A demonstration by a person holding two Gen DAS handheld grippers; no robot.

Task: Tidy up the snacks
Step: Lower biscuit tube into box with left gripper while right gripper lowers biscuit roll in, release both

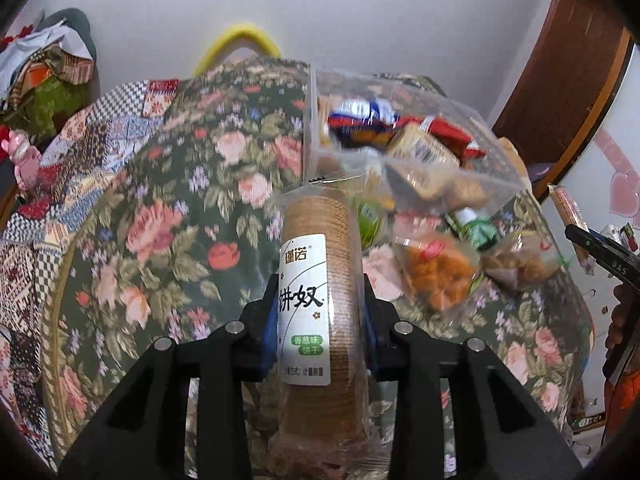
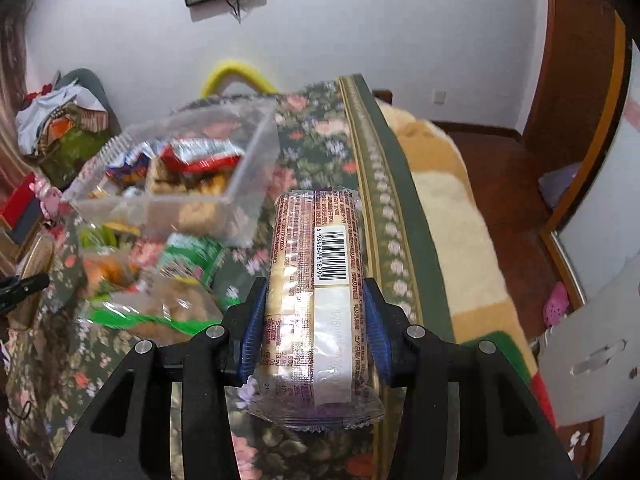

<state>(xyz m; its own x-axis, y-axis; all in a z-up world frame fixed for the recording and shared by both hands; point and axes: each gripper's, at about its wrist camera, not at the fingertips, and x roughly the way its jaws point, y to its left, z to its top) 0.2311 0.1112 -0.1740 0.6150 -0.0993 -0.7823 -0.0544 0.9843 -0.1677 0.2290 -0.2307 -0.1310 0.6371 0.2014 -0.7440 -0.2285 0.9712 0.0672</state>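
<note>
My left gripper is shut on a clear-wrapped roll of thin brown crackers with a white label, held above the floral cloth. My right gripper is shut on a wrapped biscuit pack showing a barcode, also lifted off the cloth. A clear plastic bin filled with assorted snack packets stands beyond both grippers. Loose snack bags lie on the cloth in front of the bin. The right gripper's finger shows at the right edge of the left wrist view.
The table is covered with a green floral cloth. A patchwork fabric and a pile of clothes lie at the left. A blanket-covered bed is right of the table edge. A wooden door frame stands at the back right.
</note>
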